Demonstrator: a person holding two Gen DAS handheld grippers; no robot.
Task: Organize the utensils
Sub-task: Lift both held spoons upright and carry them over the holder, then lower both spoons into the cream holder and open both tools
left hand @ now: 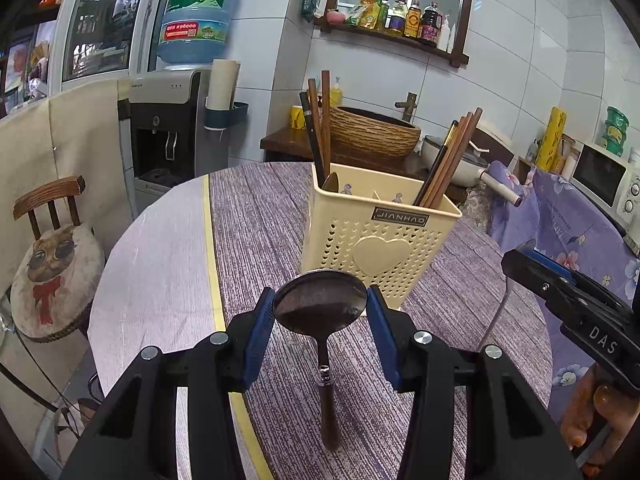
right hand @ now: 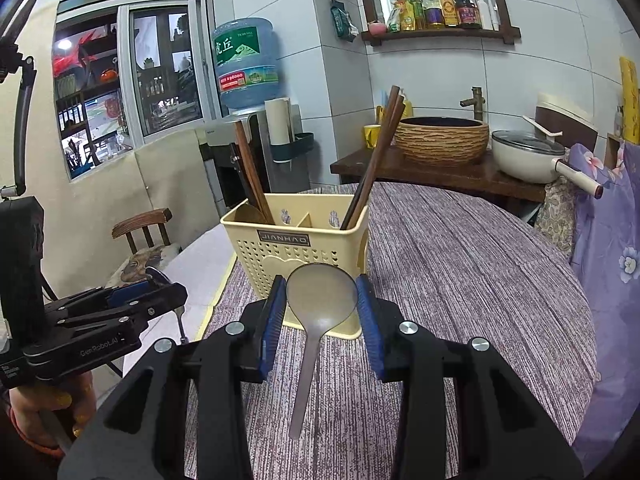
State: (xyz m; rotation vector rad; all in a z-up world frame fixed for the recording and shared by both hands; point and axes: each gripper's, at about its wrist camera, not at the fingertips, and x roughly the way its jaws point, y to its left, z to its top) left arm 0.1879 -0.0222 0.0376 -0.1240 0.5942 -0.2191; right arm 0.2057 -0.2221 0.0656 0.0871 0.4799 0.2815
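Cream perforated utensil holder (left hand: 376,236), labelled JIANHAO, heart embossed on the front; stands upright on the round table (left hand: 256,216) under a purple streaked tablecloth (right hand: 460,264), just beyond both sets of fingertips. Divided into compartments. Left end compartment: brown wooden chopsticks (left hand: 322,120) with one black stick, plus a spoon bowl (left hand: 331,182) showing above the rim. Right end compartment: a bundle of brown chopsticks (left hand: 452,160) leaning outward. Middle compartment: contents cannot be told.

Left gripper (left hand: 321,308): blue-padded fingers clamped on the bowl edges of a dark metal spoon with wooden handle (left hand: 320,308); bowl between the pads, handle pointing back toward the camera, held in front of the holder.

Right gripper (right hand: 321,300): fingers grasping a grey metal spoon (right hand: 320,296) by its bowl, handle trailing back, just before the holder's front wall.

Beyond the holder: woven-pattern basin (right hand: 442,140), lidded white pan (right hand: 524,156), water dispenser bottle (left hand: 198,16).
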